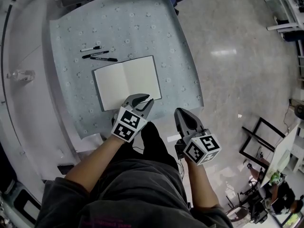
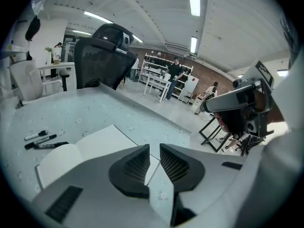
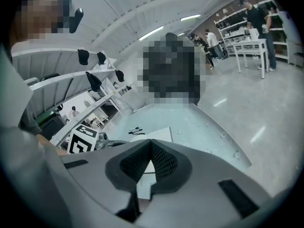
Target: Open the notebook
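The notebook point(image 1: 126, 82) lies open and flat on the desk point(image 1: 166, 37), just ahead of the left gripper point(image 1: 147, 100). Its fingers stand narrowly apart, empty, seemingly above the notebook's near corner. The right gripper point(image 1: 183, 113) has its fingers closed together, empty, off the desk's edge. Pens point(image 1: 97, 55) lie beyond the notebook.

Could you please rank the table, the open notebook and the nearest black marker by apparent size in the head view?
Largest: table.
Middle: notebook.
Smallest: black marker.
No two look alike.
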Action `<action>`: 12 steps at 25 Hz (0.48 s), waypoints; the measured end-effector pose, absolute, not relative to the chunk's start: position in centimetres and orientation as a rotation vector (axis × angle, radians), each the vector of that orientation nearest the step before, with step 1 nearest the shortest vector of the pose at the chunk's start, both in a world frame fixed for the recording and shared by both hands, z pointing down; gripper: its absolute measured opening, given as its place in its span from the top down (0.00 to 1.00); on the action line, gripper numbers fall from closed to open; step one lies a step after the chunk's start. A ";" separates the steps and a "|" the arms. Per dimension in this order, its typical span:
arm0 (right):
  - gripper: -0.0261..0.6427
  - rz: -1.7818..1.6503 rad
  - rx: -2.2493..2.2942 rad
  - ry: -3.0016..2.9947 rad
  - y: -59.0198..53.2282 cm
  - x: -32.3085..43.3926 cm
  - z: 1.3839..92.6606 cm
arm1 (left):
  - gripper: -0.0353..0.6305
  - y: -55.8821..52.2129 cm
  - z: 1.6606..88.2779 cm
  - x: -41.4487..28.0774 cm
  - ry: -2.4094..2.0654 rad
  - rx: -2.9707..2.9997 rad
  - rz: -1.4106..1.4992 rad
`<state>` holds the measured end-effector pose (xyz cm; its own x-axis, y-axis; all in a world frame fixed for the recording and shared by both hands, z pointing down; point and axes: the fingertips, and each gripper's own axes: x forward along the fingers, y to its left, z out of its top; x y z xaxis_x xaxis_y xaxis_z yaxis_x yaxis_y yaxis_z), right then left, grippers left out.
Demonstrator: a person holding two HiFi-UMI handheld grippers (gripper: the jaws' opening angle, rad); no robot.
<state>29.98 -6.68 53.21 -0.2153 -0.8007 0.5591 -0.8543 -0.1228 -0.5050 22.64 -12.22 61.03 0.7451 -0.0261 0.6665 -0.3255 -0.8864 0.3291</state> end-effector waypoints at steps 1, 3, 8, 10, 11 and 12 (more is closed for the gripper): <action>0.96 1.259 1.920 -2.048 -7.1 29.6 52.8 | 0.85 -12.5 60.4 22.0 -0.282 2.518 0.940; 0.96 1.237 1.907 -2.072 -7.8 28.7 52.1 | 0.85 -13.2 59.3 20.8 -0.315 2.525 0.918; 0.96 1.186 1.869 -2.130 -9.8 26.5 50.3 | 0.85 -15.2 56.4 17.9 -0.402 2.548 0.858; 0.96 1.166 1.855 -2.152 -10.4 25.7 49.7 | 0.84 -15.8 55.3 16.8 -0.434 2.561 0.834; 0.96 1.157 1.848 -2.163 -10.8 25.2 49.4 | 0.84 -16.2 54.7 16.3 -0.450 2.568 0.822; 0.96 1.147 1.840 -2.174 -11.2 24.8 49.1 | 0.84 -16.5 54.1 15.8 -0.465 2.575 0.809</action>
<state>24.76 -11.15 49.11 -0.2800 -0.8211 0.4973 -0.8740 0.0038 -0.4859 15.80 -16.50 54.06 0.7771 -0.1906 0.5998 -0.4220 -0.8649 0.2718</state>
